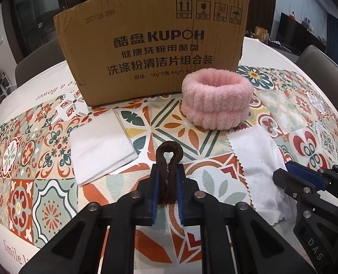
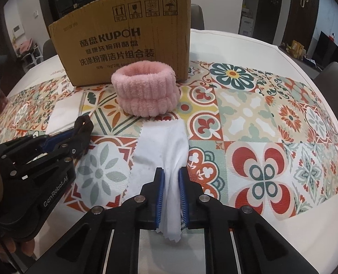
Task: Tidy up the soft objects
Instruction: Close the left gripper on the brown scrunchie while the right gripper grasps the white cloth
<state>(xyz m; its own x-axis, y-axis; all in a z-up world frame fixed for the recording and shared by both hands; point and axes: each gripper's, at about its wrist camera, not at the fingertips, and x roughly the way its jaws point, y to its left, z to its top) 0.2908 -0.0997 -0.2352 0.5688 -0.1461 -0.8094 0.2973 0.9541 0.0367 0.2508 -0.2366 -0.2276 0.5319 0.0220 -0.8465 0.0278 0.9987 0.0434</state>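
While the left gripper [image 1: 168,173] has its jaws clamped on a dark hair tie [image 1: 169,159], the tie's loop pokes straight out past the tips, long axis running along the jaws. Dead ahead of them stands the box [image 1: 150,45], with the pink bands [image 1: 216,100] ahead and to the right, and a folded napkin [image 1: 100,146] just left.

From the right wrist, the right gripper [image 2: 171,175] has its jaws pinched on the white cloth [image 2: 164,146], which trails forward from them onto the table [image 2: 260,137]. Ahead and left sits the box; I'd say the left gripper is nearer it.

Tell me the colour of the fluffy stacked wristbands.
The wristbands are pink; the left wrist view shows them best.
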